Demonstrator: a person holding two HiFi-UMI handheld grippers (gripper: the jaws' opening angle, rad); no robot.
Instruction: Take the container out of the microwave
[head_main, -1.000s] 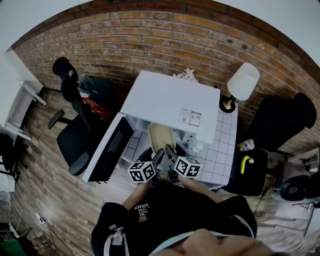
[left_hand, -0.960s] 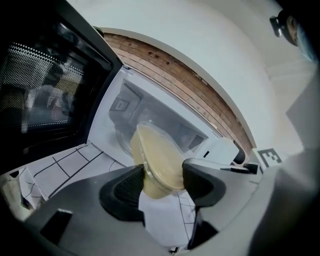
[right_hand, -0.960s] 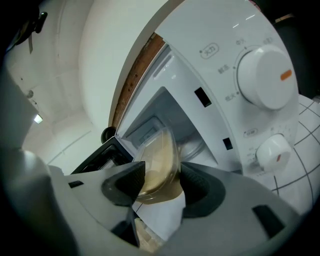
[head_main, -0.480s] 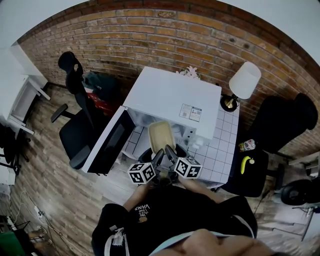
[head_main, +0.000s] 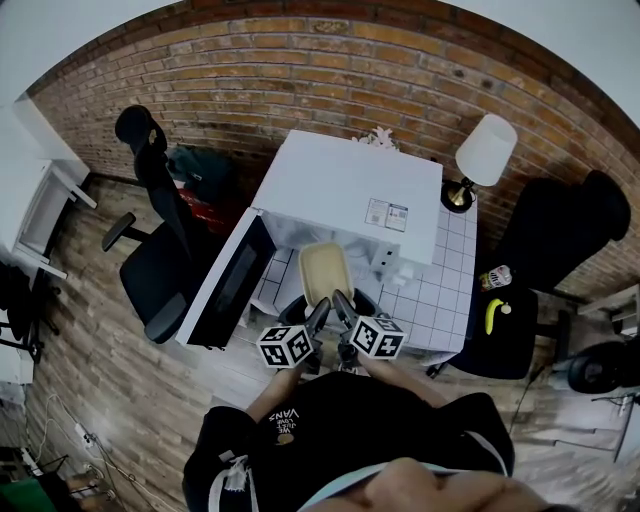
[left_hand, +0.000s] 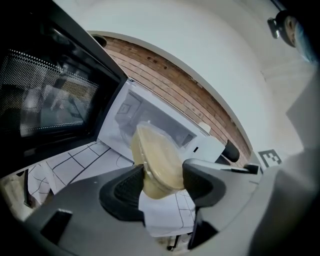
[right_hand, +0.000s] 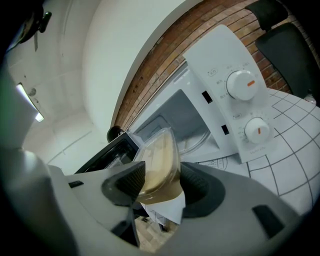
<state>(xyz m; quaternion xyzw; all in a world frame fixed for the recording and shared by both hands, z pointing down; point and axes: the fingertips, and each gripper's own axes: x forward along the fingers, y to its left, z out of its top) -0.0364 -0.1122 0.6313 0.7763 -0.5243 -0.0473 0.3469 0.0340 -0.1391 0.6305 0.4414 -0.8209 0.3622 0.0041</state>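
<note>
Both tools grip the one container (head_main: 325, 272), a clear lidded tub with pale beige contents. The left tool (left_hand: 162, 184) has its jaws closed narrow on the near end of the tub, and the right tool (right_hand: 161, 186) pinches that same end from the other side, so the two sit side by side at 6 o'clock of the container in the head view. The tub is held in the air, tipped with its far end up, just in front of the white microwave (head_main: 350, 190), which lies at 12 o'clock of it. The microwave door (head_main: 225, 290) hangs wide open toward 8 o'clock. In the right gripper view the oven cavity shows beyond the tub with only its glass turntable (right_hand: 192, 142) inside, so the container looks to be outside the opening, over the front part of the white tiled table (head_main: 440, 290). By that reading the removal itself is nearly or wholly done. What seems left is to bring the tub away and set it down level, perhaps on the bare tiles at 3 o'clock, without spilling.
</note>
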